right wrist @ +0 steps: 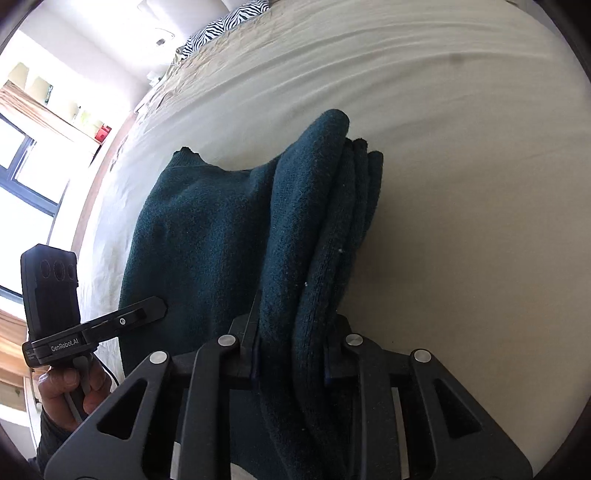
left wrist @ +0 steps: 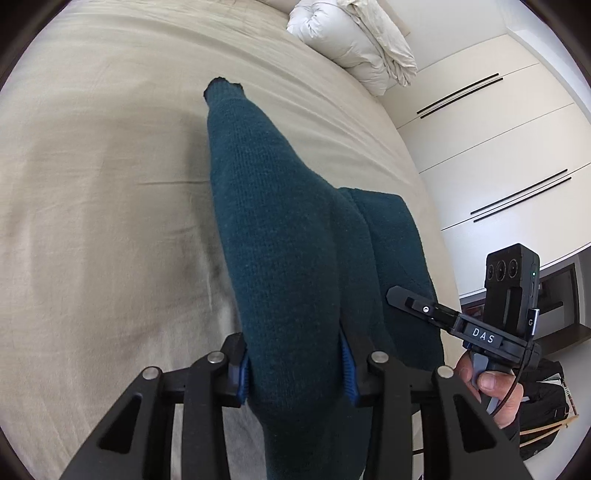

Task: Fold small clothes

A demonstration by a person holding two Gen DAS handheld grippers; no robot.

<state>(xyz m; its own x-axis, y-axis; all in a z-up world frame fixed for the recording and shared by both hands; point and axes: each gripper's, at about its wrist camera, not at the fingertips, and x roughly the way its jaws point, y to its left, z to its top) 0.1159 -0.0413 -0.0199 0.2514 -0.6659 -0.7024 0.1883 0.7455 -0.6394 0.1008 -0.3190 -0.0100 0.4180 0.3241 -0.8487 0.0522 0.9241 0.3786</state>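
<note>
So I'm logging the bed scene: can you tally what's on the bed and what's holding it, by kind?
Dark teal knit garment: 1
Grippers, left gripper and right gripper, both clamped on the garment: 2
Pile of white bedding: 1
Zebra-print pillow: 1
Total: 5

A knitted garment (left wrist: 280, 236) hangs bunched above the bed (left wrist: 92, 184), one fold between the pads of the left gripper (left wrist: 295, 373), another between those of the right gripper (right wrist: 291, 354); its far end trails toward the sheet; a heaped duvet (left wrist: 354, 40) lies at the bed's far edge beside the wardrobe (left wrist: 498, 140); a striped pillow (right wrist: 218, 26) sits at another corner.
</note>
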